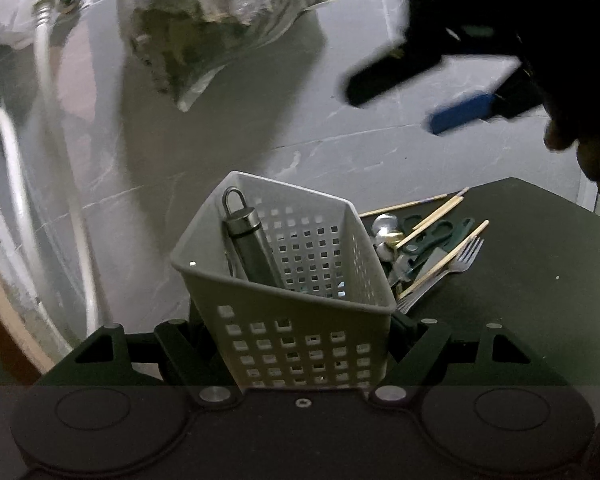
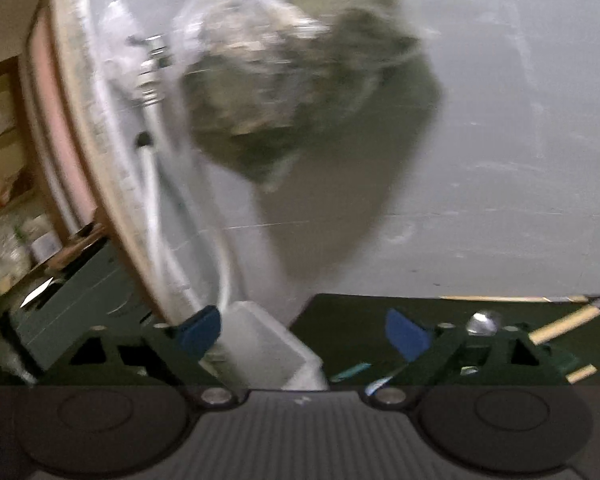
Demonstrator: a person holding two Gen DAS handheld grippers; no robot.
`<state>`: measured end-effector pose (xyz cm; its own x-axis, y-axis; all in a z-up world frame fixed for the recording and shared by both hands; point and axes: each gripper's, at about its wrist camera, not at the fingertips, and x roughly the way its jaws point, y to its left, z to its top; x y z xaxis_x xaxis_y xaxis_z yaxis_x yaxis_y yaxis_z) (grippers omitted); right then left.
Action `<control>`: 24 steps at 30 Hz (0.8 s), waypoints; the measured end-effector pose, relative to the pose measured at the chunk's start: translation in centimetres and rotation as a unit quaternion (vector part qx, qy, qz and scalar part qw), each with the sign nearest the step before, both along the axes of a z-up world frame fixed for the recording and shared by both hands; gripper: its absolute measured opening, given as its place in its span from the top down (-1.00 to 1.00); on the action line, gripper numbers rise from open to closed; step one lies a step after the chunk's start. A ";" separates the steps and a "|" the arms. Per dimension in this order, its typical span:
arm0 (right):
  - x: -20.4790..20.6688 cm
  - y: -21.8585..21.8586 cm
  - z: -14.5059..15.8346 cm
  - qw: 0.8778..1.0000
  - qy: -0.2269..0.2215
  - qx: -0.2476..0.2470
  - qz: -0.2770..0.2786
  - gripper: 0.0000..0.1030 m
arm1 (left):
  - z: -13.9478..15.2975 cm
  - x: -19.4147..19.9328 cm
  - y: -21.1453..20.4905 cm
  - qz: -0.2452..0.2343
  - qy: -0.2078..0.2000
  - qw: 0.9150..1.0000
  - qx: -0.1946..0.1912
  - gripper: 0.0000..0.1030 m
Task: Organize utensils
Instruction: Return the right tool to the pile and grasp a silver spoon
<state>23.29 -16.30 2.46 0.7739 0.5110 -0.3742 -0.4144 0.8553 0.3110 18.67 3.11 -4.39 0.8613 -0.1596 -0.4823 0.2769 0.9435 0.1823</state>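
The utensils [image 1: 428, 248] lie in a loose pile on the dark bench [image 1: 540, 264], at about 3 o'clock from the basket [image 1: 300, 320] and just beside its right wall: a fork [image 1: 458, 262] with tines toward 1 o'clock, green-handled scissors [image 1: 440, 234], several pale sticks [image 1: 440, 214] fanned toward 2 o'clock, and a shiny rounded piece [image 1: 384, 226] whose kind cannot be told. The basket is a grey perforated tub, tilted, and it sits between the jaws of the left hand-held gripper [image 1: 300, 344], which is clenched on its lower walls. Inside it, one dark metal utensil handle [image 1: 246, 244] with a loop at its top leans against the left wall, pointing toward 11 o'clock. At 1 o'clock from the basket, well above the pile, the right hand-held gripper [image 1: 428, 96] hangs blurred, its jaws spread and nothing between them; one blue pad [image 1: 460, 112] shows. In the right wrist view this gripper [image 2: 304, 332] is released, blue pads [image 2: 200, 330] wide apart, with the basket's pale rim [image 2: 268, 344] low between them but not touched, and a stick [image 2: 564, 326] at 3 o'clock. Beyond lie a grey tiled floor [image 1: 380, 152], a crumpled bag [image 1: 204, 24] at 11 o'clock, and a white hose [image 1: 44, 128] at 9 o'clock.
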 end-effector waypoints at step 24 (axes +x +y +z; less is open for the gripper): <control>18.5 -8.9 -10.2 0.990 0.134 -0.003 -0.053 -0.99 | 0.5 0.5 0.4 0.040 0.026 0.999 -0.007 -0.55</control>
<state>41.80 -25.19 -7.70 0.6960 0.4294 -0.5755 -0.2255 0.8916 0.3926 19.20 3.46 -3.92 0.8457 -0.0988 -0.5245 0.2097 0.9652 0.1563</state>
